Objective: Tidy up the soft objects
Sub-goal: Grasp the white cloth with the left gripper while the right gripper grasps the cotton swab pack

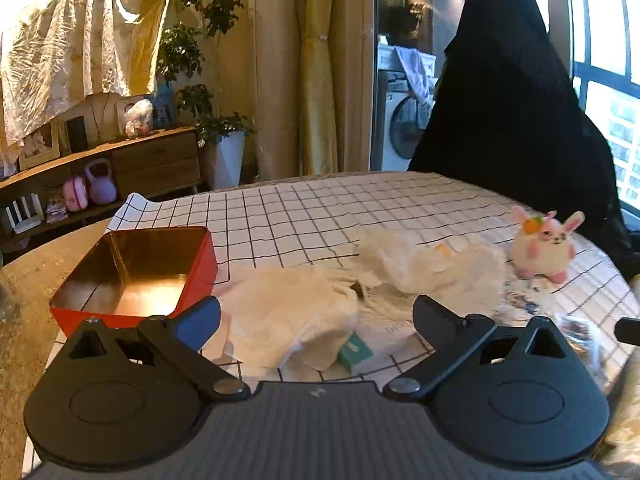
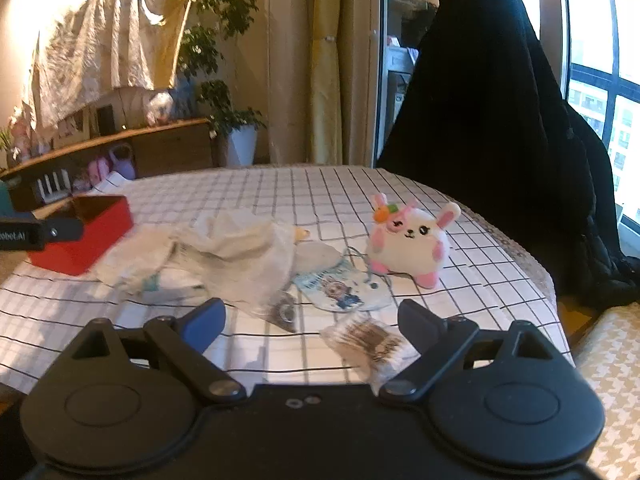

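A white-and-pink plush bunny [image 2: 408, 240] sits upright on the checked tablecloth, also seen at the right in the left wrist view, plush bunny [image 1: 542, 246]. Crumpled white cloths [image 1: 296, 312] [image 2: 236, 256] lie in a heap mid-table. An empty red tin box [image 1: 136, 272] [image 2: 90, 236] stands at the left. My left gripper [image 1: 316, 312] is open just above the near cloth. My right gripper [image 2: 312, 320] is open, with a brown-striped wrapped packet [image 2: 370, 344] and a printed sock [image 2: 342, 288] lying between and ahead of its fingers. Neither holds anything.
A small teal packet [image 1: 354, 352] peeks from under the cloth. A chair draped in black fabric [image 2: 500, 128] stands behind the table at the right. A wooden sideboard [image 1: 132, 160] and potted plant [image 1: 216, 136] are beyond the table's far left edge.
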Action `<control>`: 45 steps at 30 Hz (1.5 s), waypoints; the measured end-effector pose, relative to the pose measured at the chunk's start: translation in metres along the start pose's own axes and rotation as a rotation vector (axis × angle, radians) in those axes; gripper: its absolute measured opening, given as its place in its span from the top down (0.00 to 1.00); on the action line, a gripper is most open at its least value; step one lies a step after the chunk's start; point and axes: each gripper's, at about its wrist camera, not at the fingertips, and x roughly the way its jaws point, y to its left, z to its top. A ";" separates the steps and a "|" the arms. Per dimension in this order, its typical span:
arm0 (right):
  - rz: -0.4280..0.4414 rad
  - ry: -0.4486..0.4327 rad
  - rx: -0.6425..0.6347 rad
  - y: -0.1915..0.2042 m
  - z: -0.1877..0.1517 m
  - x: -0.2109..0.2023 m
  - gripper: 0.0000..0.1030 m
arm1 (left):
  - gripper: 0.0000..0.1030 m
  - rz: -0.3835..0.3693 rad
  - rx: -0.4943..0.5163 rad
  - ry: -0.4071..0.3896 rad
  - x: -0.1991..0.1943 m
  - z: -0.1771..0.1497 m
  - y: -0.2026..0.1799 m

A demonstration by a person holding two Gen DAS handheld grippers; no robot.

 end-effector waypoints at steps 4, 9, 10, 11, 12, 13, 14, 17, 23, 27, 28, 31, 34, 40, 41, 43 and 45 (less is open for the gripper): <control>-0.001 0.043 -0.007 -0.013 0.000 0.026 0.12 | 0.00 0.003 -0.001 0.042 0.031 0.001 0.002; 0.049 0.113 -0.057 -0.025 -0.004 0.056 0.13 | 0.00 -0.008 0.004 0.117 0.069 0.001 0.003; 0.060 0.129 -0.073 -0.027 -0.005 0.062 0.13 | 0.00 -0.022 -0.003 0.135 0.078 0.001 0.003; 0.066 0.142 -0.087 -0.028 -0.005 0.067 0.13 | 0.00 -0.026 -0.006 0.147 0.084 0.001 0.004; 0.069 0.151 -0.101 -0.029 -0.006 0.071 0.13 | 0.00 -0.022 -0.004 0.156 0.089 0.001 0.004; 0.074 0.160 -0.116 -0.028 -0.007 0.075 0.13 | 0.00 -0.016 -0.002 0.165 0.096 0.000 0.004; 0.080 0.169 -0.128 -0.029 -0.007 0.079 0.13 | 0.00 -0.006 -0.003 0.180 0.103 -0.001 0.004; 0.098 0.198 -0.152 -0.030 -0.010 0.092 0.13 | 0.01 -0.001 -0.021 0.220 0.118 -0.005 0.009; 0.098 0.241 -0.179 -0.034 -0.014 0.112 0.15 | 0.01 -0.007 -0.028 0.274 0.138 -0.009 0.013; 0.093 0.253 -0.186 -0.036 -0.015 0.119 0.15 | 0.07 -0.032 -0.125 0.313 0.149 -0.009 0.026; 0.090 0.256 -0.190 -0.036 -0.016 0.120 0.16 | 0.13 -0.040 -0.142 0.316 0.150 -0.008 0.029; 0.087 0.258 -0.193 -0.037 -0.018 0.122 0.16 | 0.33 -0.079 -0.181 0.324 0.151 -0.005 0.032; 0.074 0.253 -0.186 -0.038 -0.018 0.123 0.19 | 0.51 -0.112 -0.212 0.332 0.150 -0.003 0.034; 0.059 0.252 -0.164 -0.044 -0.016 0.123 0.37 | 0.84 -0.126 -0.248 0.337 0.149 0.002 0.043; 0.060 0.252 -0.159 -0.046 -0.016 0.123 0.39 | 0.90 -0.114 -0.246 0.338 0.149 0.004 0.044; 0.054 0.253 -0.149 -0.047 -0.014 0.122 0.43 | 0.93 -0.094 -0.246 0.344 0.148 0.005 0.047; 0.042 0.250 -0.142 -0.047 -0.013 0.120 0.52 | 0.95 -0.081 -0.231 0.337 0.144 0.007 0.048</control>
